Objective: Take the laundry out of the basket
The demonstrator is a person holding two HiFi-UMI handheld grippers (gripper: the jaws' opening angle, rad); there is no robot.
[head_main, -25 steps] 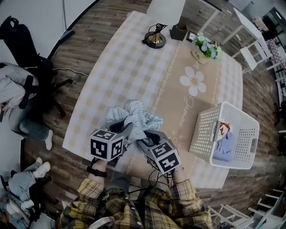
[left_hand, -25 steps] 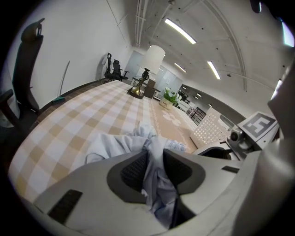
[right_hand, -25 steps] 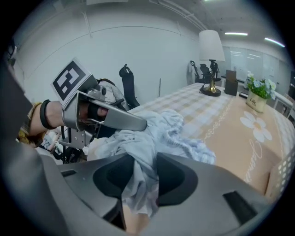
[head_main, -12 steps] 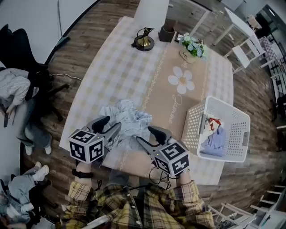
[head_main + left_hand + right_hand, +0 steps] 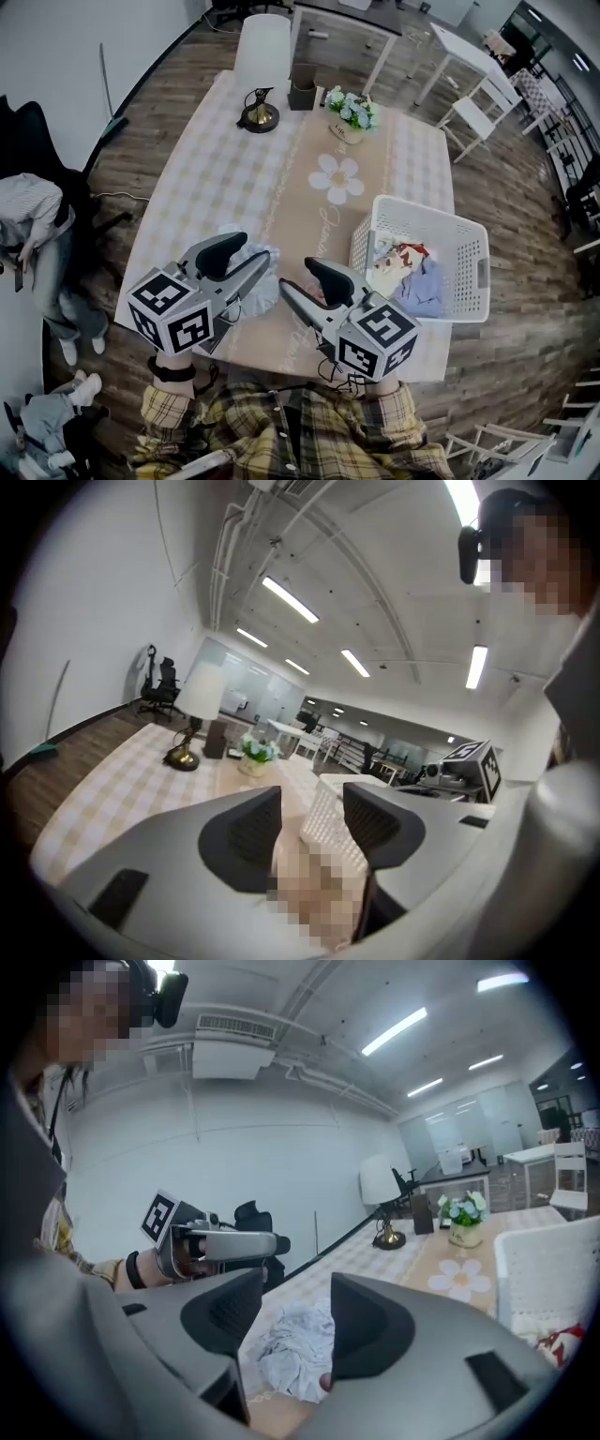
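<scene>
1. Tabletop [image 5: 234,150] looks like the drop zone. The lamp [image 5: 261,70] and flowers [image 5: 352,108] sit at the far end, so the near half is free for clothes.
2. Basket [image 5: 473,246] sits at the right edge within easy reach. Some laundry [image 5: 412,281] is still inside, so I'd say the job isn't finished.
3. Pale blue garment [image 5: 291,1358] lies crumpled on the tabletop near the front edge, out of the basket.
4. Left gripper [image 5: 312,822]: jaws apart with nothing between them, and they've just been easing in a little.
5. Right gripper [image 5: 295,1312]: jaws have just been opening and hold nothing. My guess is both are empty so they can go for the basket.
</scene>
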